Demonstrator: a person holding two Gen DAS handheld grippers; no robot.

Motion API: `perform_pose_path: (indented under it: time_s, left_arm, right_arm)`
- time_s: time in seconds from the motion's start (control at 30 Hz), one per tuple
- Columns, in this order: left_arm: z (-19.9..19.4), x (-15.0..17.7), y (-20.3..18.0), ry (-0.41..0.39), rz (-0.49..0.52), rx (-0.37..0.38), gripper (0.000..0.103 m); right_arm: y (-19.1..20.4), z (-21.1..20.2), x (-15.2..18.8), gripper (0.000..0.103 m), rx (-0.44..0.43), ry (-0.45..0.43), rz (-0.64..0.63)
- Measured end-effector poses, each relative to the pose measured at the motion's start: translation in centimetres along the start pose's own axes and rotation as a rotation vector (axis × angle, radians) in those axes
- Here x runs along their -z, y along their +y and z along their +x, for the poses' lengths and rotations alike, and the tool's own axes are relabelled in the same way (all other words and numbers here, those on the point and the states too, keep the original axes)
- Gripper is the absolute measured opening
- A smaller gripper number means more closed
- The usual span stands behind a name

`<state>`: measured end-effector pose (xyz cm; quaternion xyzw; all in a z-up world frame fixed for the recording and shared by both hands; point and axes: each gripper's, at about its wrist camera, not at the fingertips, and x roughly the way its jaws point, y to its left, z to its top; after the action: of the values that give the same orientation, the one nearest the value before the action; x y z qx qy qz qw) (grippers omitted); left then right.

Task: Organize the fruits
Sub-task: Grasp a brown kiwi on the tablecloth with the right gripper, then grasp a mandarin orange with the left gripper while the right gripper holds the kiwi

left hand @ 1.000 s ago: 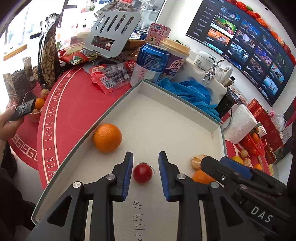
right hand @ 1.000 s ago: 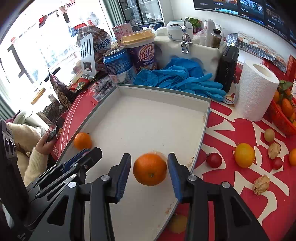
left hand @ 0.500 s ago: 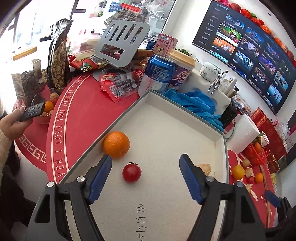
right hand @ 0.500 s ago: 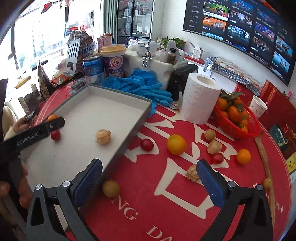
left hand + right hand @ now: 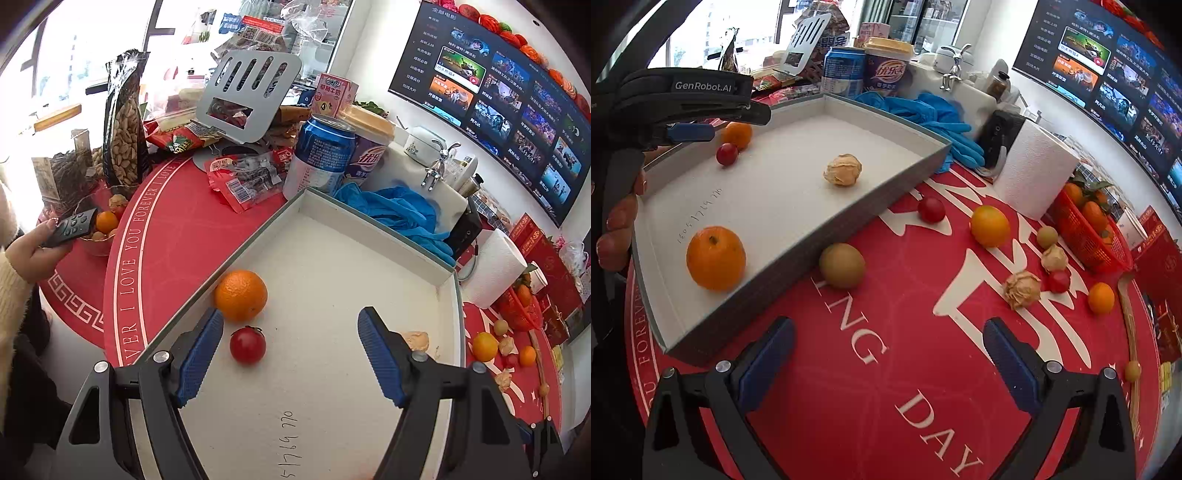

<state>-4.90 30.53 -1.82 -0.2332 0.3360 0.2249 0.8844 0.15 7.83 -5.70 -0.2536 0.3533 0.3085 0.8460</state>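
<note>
A white tray [image 5: 369,221] [image 5: 886,122] holds an orange [image 5: 241,295] [image 5: 737,134] and a cherry tomato [image 5: 248,345] [image 5: 727,154] at its left side, a husked fruit [image 5: 843,169] [image 5: 416,339], and a second orange [image 5: 716,258] near its front. My left gripper [image 5: 290,354] is open above the tray, the tomato just inside its left finger. My right gripper [image 5: 888,363] is open and empty over the red tablecloth. Outside the tray lie a kiwi [image 5: 842,265], a tomato [image 5: 931,209], an orange [image 5: 990,226] and several small fruits.
A paper towel roll [image 5: 1034,173], a red basket of oranges [image 5: 1089,225], blue gloves [image 5: 934,118], a blue can [image 5: 321,155], a cup [image 5: 888,66] and snack packets [image 5: 243,177] crowd the tray's far side. A person's hand with a remote [image 5: 70,225] is at the left.
Both grippers have opened and pulled back. The left let go of the cherry tomato in the tray. The right let go of the orange in the tray and moved out over the tablecloth.
</note>
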Motion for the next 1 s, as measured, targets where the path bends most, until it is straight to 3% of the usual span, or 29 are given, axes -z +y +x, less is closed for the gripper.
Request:
perform_pose_path:
  time_s: [0.2, 0.27, 0.43, 0.5, 0.53, 0.67, 0.8, 1.0]
  left_arm:
    - [0.1, -0.3, 0.5, -0.001, -0.006, -0.012, 0.079]
    - [0.1, -0.3, 0.5, 0.001, -0.008, -0.009, 0.079]
    - [0.3, -0.3, 0.1, -0.004, 0.020, -0.024, 0.079]
    - [0.3, -0.2, -0.1, -0.001, 0.030, -0.022, 0.079]
    - [0.3, -0.2, -0.2, -0.003, 0.036, -0.022, 0.079]
    - [-0.1, 0.0, -0.9, -0.017, 0.068, -0.011, 0.079]
    - [-0.6, 0.4, -2.8, -0.033, 0.144, 0.037, 0.079]
    - [-3.0, 2.7, -10.5, -0.034, 0.382, 0.177, 0.079]
  right_arm:
    - [-0.9, 2.0, -1.6, 0.099, -0.072, -0.011, 0.025]
    - [-1.6, 2.5, -2.0, 0.084, -0.110, -0.011, 0.053]
    - [-1.9, 3.0, -2.8, 0.059, -0.183, -0.010, 0.087]
    - [-1.5, 2.9, -2.9, 0.035, -0.194, -0.016, 0.080]
    - [-1.5, 2.9, -3.0, 0.031, -0.199, -0.015, 0.083]
    - [-2.7, 2.5, -2.2, 0.029, -0.207, -0.001, 0.165]
    - [-5.6, 1.0, 0.0, 0.029, -0.156, -0.002, 0.300]
    - [-11.4, -1.8, 4.8, 0.029, -0.024, 0.001, 0.485]
